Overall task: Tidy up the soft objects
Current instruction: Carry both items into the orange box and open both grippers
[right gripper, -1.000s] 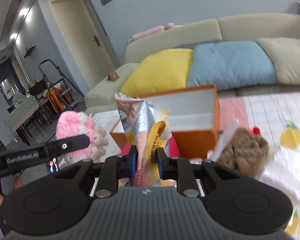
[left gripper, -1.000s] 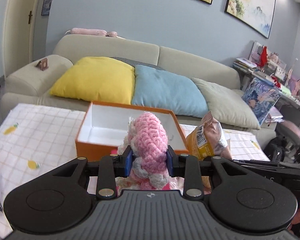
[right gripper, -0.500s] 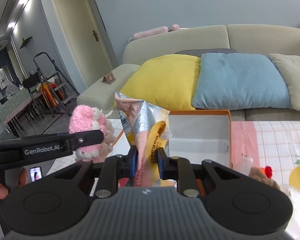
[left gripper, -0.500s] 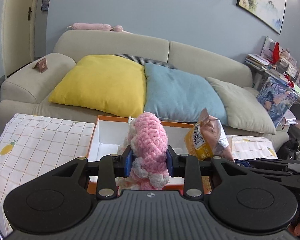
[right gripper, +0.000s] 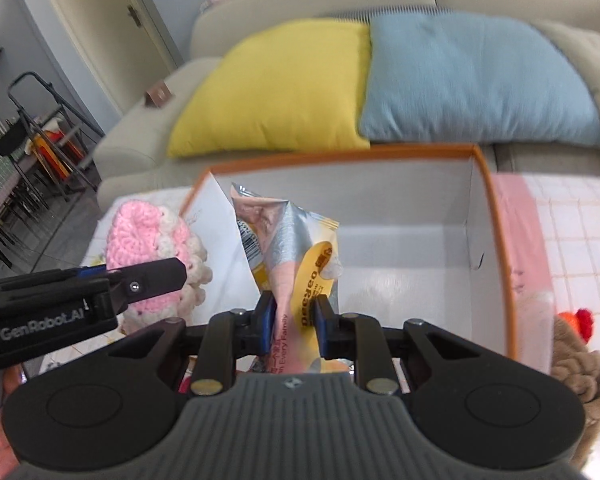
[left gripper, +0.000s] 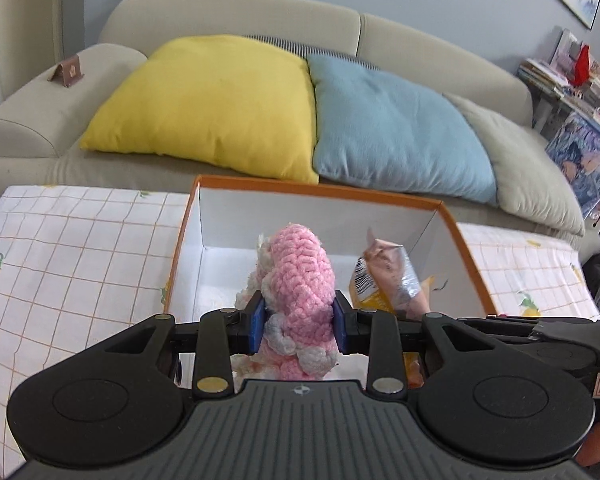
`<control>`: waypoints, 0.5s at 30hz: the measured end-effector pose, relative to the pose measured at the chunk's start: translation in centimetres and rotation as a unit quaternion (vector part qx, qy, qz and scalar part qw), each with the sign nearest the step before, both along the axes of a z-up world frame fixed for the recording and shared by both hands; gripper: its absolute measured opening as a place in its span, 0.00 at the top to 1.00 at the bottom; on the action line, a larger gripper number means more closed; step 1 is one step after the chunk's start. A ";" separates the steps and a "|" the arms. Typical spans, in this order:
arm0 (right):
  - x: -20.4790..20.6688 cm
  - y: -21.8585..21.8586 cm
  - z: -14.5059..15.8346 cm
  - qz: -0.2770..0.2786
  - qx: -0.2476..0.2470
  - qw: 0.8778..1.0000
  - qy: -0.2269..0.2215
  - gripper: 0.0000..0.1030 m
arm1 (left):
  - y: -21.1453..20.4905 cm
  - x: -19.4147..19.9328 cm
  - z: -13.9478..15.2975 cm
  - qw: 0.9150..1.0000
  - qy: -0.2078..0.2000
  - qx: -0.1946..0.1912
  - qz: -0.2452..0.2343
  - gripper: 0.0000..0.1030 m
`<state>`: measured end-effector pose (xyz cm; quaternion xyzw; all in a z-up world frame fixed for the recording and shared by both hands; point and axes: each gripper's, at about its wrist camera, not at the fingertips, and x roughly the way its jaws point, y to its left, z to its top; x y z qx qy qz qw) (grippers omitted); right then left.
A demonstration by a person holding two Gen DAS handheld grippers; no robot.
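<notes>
Both tongs are closed on their loads, left tongs gripping the knitted toy, right tongs the snack packet, over the empty orange box, nothing released yet.

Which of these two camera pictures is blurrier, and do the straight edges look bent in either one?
The right wrist view is blurrier: the blue cushion and box rim are smeared, though the snack packet in the right gripper reads clearly. The left wrist view is sharp on the pink knitted toy in the left gripper. Both bend edges: the sofa back bows.
</notes>
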<state>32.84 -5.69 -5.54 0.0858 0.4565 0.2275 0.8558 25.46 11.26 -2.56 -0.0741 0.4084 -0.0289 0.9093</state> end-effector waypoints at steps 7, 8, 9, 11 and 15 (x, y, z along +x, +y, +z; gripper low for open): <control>2.0 0.3 -2.6 -0.005 0.010 0.999 0.047 0.81 | -0.2 2.0 -2.7 0.999 0.039 0.023 -0.016 0.62; 2.2 0.4 -2.8 -0.007 0.009 0.999 0.052 0.81 | -0.2 2.2 -3.1 0.998 0.043 0.031 -0.016 0.61; 2.4 0.5 -3.1 -0.007 0.009 0.998 0.058 0.81 | -0.3 2.3 -3.4 0.998 0.049 0.037 -0.016 0.61; 2.7 0.8 -3.5 -0.005 0.009 0.998 0.069 0.81 | -0.1 2.6 -3.9 0.997 0.061 0.039 -0.008 0.59; 3.3 1.6 -3.9 -0.001 -0.002 0.998 0.069 0.80 | 0.3 2.7 -4.2 0.997 0.066 0.036 0.005 0.51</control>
